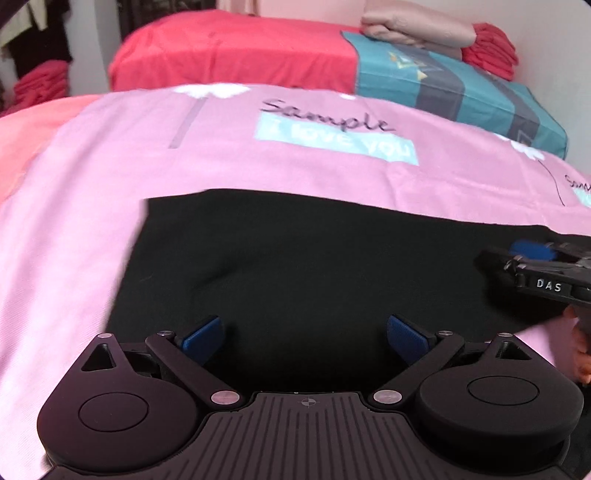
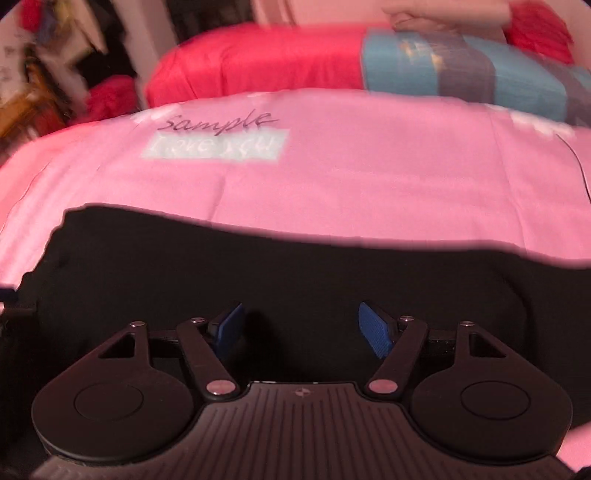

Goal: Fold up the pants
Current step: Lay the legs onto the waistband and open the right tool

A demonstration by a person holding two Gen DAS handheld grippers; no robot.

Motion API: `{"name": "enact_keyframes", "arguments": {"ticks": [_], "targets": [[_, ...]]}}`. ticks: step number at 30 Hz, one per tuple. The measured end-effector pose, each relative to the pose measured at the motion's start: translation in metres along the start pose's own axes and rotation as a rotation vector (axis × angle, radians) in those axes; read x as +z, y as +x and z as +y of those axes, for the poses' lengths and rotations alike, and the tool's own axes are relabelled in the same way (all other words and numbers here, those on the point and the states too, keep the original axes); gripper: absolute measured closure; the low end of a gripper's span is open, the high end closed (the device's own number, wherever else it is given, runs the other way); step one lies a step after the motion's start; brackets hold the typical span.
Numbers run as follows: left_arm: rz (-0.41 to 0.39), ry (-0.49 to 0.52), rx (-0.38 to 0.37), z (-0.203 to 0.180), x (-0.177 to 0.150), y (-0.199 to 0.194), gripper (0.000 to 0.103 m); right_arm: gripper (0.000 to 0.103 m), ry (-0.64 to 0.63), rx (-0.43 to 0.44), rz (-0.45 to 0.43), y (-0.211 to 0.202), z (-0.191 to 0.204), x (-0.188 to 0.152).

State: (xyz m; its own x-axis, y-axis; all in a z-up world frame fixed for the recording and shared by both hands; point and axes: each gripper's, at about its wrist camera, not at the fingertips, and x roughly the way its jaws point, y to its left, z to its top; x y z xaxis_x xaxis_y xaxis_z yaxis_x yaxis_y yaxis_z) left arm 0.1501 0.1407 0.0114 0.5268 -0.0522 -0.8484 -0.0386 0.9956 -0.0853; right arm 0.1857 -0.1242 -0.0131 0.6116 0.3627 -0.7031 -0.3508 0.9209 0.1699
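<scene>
Left wrist view shows your left gripper (image 1: 306,334) with its two blue pads spread wide apart and nothing between them; it hangs over the black fabric pants (image 1: 314,258), near their left edge. These pants lie flat on the pink printed bed sheet (image 1: 258,166), close to the near edge of the bed, and their far edge runs almost straight across the sheet. At the right side of this view you see your right gripper (image 1: 532,254) from the side, low over the right part of the pants (if it touches the cloth, I cannot tell).

Right wrist view shows the same right gripper (image 2: 301,328) with its blue pads also wide apart and holding nothing, above the dark cloth (image 2: 295,277). Here the left edge of the pants looks uneven and wavy, though this picture is blurred.

Behind the pink sheet stands a second bed with a red cover (image 1: 236,55). On its right end lies a teal and grey striped cloth (image 1: 461,92), and above it a folded beige blanket (image 1: 413,26) beside a red ruffled cushion (image 1: 491,48).
</scene>
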Motion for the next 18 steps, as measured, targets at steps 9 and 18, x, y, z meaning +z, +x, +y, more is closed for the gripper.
{"name": "enact_keyframes", "arguments": {"ticks": [9, 18], "targets": [[-0.034, 0.043, 0.075, 0.0, -0.015, 0.036, 0.0, 0.022, 0.21, -0.162, -0.145, -0.07, -0.098, -0.005], [-0.107, 0.044, 0.065, 0.001, -0.029, 0.027, 0.0, 0.024, 0.553, -0.389, -0.288, -0.121, -0.22, -0.037]]}}
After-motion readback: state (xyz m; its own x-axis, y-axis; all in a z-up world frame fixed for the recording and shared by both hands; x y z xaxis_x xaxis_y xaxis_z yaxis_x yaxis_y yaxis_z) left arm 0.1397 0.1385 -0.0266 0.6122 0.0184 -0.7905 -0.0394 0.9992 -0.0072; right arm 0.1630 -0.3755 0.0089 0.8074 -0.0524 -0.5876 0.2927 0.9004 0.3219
